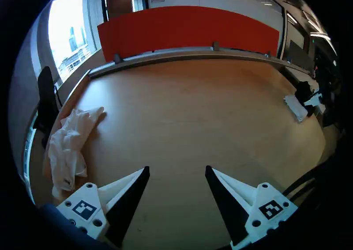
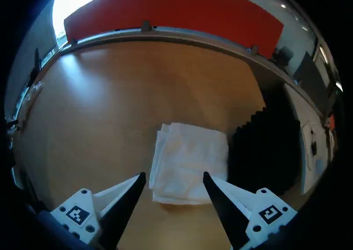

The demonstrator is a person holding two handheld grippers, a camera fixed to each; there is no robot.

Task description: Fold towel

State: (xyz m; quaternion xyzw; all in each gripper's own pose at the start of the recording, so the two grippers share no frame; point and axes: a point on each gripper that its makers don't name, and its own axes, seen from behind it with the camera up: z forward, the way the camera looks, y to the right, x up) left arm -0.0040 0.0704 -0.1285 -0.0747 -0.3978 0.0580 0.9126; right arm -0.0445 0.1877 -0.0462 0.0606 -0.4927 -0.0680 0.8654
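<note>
In the right gripper view a folded white towel (image 2: pixel 189 161) lies flat on the wooden table (image 2: pixel 110 100), its near edge between my right gripper's tips. The right gripper (image 2: pixel 174 175) is open and hovers just above that near edge, touching nothing. In the left gripper view a crumpled white towel (image 1: pixel 70 148) lies bunched at the table's left edge. The left gripper (image 1: pixel 177 168) stands open over bare wood, to the right of that crumpled towel and well apart from it. The folded towel (image 1: pixel 295 107) appears small at the far right of the left gripper view.
A red partition (image 1: pixel 189 29) runs along the table's far edge (image 1: pixel 185 55). A dark chair (image 1: pixel 46 97) stands left of the table by a bright window. A black ribbed mat (image 2: pixel 264 148) lies right of the folded towel, with a white desk surface (image 2: pixel 309 135) beyond.
</note>
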